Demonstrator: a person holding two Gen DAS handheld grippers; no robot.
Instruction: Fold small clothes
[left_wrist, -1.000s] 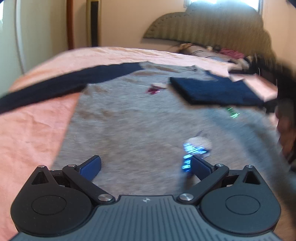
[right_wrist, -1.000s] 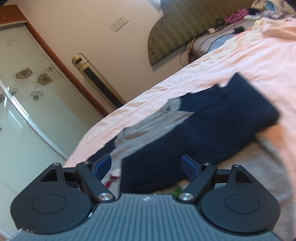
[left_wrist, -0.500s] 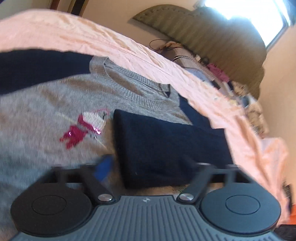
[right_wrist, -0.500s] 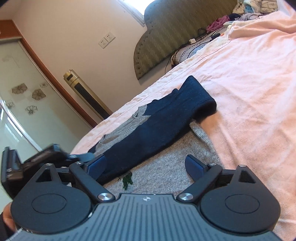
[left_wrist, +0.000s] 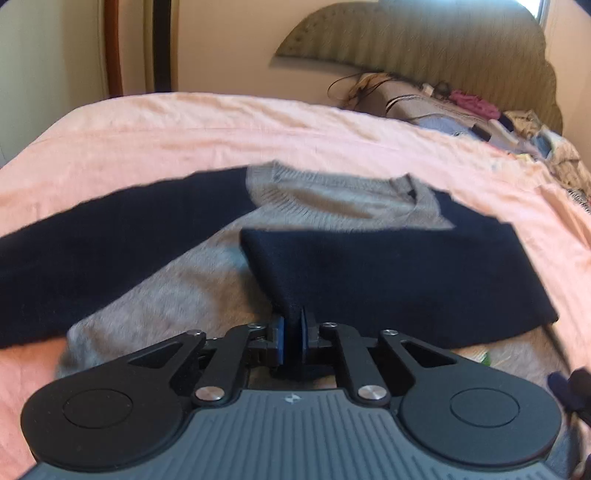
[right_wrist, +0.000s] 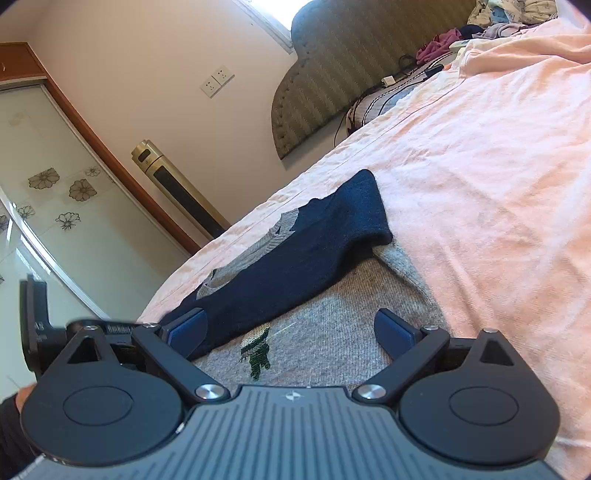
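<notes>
A small grey sweater (left_wrist: 184, 291) with navy sleeves lies flat on the pink bed. Its right navy sleeve (left_wrist: 406, 273) is folded across the chest. My left gripper (left_wrist: 291, 338) is shut on the cuff end of that folded sleeve. The other navy sleeve (left_wrist: 110, 258) stretches out to the left. In the right wrist view the sweater body (right_wrist: 332, 332) and the folded sleeve (right_wrist: 295, 258) lie just ahead. My right gripper (right_wrist: 291, 332) is open and empty above the grey body near a green embroidered figure (right_wrist: 256, 350).
The pink bedsheet (left_wrist: 184, 136) spreads all around the sweater. A padded headboard (left_wrist: 424, 48) and a pile of clothes and cables (left_wrist: 480, 114) are at the far end. A tower fan (right_wrist: 177, 188) and a wardrobe door (right_wrist: 55, 221) stand beside the bed.
My left gripper has moved onto the folded navy sleeve and closed on its end. My right gripper has stayed open and drawn slightly closer over the grey body.
</notes>
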